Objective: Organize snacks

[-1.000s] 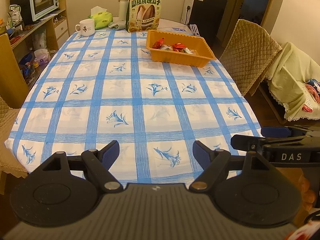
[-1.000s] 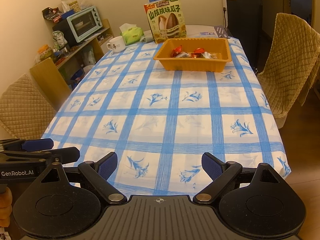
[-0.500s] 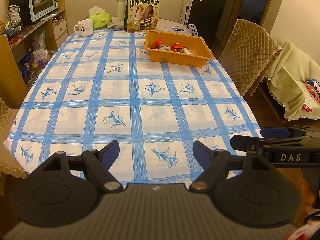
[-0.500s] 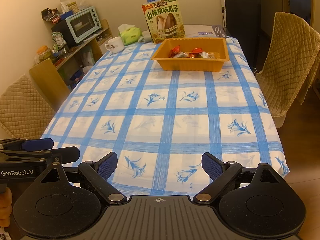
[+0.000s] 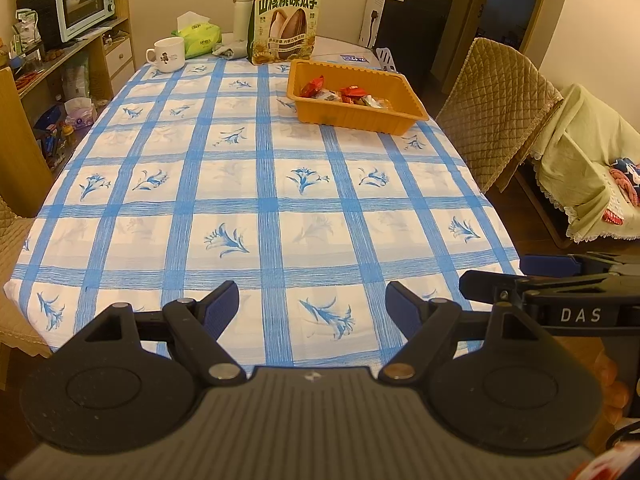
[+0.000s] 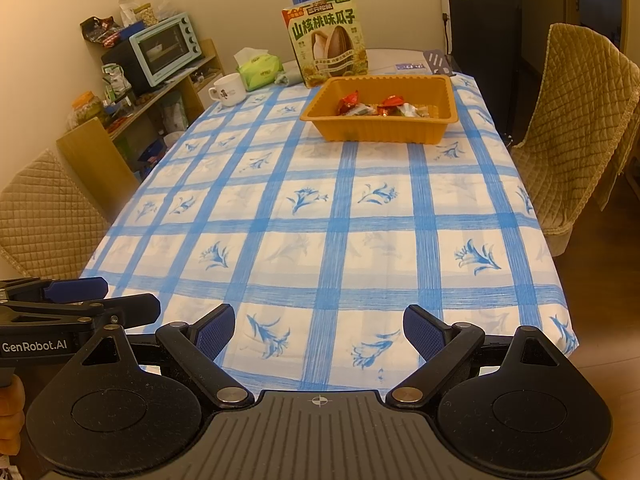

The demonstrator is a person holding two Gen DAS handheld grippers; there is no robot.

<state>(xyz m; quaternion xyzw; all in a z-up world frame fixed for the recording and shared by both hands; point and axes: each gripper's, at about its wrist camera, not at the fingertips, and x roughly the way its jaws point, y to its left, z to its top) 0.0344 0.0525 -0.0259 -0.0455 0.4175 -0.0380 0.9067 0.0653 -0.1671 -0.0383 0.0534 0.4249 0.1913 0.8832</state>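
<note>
An orange tray (image 5: 394, 122) (image 6: 400, 130) stands at the far right of the table and holds several wrapped snacks (image 5: 344, 94) (image 6: 376, 107). A big sunflower-seed bag (image 5: 285, 22) (image 6: 326, 40) stands upright behind it. My left gripper (image 5: 312, 306) is open and empty over the table's near edge. My right gripper (image 6: 319, 330) is open and empty, also at the near edge, to the right of the left one. Each shows at the side of the other's view.
A blue-checked tablecloth (image 5: 256, 184) covers the table. A white mug (image 5: 168, 54), a tissue pack (image 5: 198, 36) and a flask (image 5: 241, 12) stand at the far end. Quilted chairs (image 5: 492, 108) (image 6: 576, 120) flank the right side, a shelf with a toaster oven (image 5: 82, 0) the left.
Both grippers stay open and empty. Both views have shifted slightly, and the tray and bag sit a little differently in the frames.
</note>
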